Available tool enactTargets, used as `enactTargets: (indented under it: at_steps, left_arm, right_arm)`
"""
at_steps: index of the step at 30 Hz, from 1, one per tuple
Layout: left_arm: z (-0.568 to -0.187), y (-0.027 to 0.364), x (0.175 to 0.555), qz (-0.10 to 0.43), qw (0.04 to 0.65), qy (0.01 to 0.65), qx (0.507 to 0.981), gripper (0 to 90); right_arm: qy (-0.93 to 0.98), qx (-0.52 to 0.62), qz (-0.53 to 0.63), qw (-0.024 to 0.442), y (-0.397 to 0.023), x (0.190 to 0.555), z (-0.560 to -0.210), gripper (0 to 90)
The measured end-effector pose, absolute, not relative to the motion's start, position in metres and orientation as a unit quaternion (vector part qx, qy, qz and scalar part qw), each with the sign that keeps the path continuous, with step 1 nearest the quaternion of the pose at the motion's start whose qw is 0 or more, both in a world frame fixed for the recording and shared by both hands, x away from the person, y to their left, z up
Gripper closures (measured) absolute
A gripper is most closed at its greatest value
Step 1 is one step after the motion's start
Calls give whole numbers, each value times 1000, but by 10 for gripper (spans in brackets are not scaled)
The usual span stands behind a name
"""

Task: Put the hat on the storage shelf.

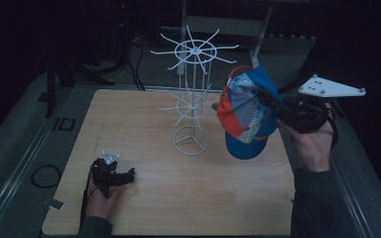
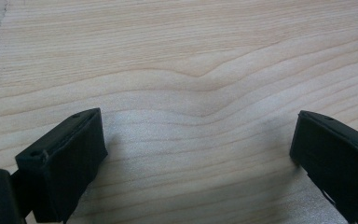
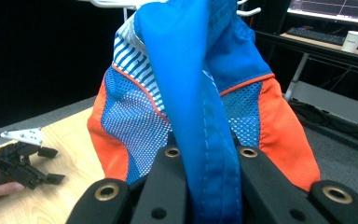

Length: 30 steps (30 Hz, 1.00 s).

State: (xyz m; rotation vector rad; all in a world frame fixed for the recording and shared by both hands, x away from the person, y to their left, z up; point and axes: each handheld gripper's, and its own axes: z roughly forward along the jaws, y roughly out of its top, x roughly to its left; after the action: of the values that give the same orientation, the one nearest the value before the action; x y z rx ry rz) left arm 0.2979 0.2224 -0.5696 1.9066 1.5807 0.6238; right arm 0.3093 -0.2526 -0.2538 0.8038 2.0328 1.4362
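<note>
High view: the right tool [image 1: 273, 106] holds a blue-and-orange cap [image 1: 245, 114] aloft, right of the white wire rack [image 1: 193, 89], probably for hanging. Left gripper view: left tool [image 2: 196, 154] spread apart over the bare tabletop [image 2: 177, 56]. Right gripper view: jaws clamped on the cap's blue brim [image 3: 200, 140].

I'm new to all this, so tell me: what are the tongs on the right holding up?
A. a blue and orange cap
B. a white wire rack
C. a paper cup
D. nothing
A: the right tongs are clamped on a fold of the cap, lifted beside the rack.
</note>
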Motion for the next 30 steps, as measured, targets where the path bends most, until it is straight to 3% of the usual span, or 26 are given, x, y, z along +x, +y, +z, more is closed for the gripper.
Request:
enactTargets:
  at_steps: [19, 30]
  left_arm:
    - [-570, 222, 298, 234, 290, 592, 714, 37]
    - [-570, 222, 298, 235, 290, 592, 714, 37]
  right_arm:
    - [728, 292, 559, 269, -253, 307, -234, 884]
    - [743, 289, 557, 234, -229, 332, -243, 883]
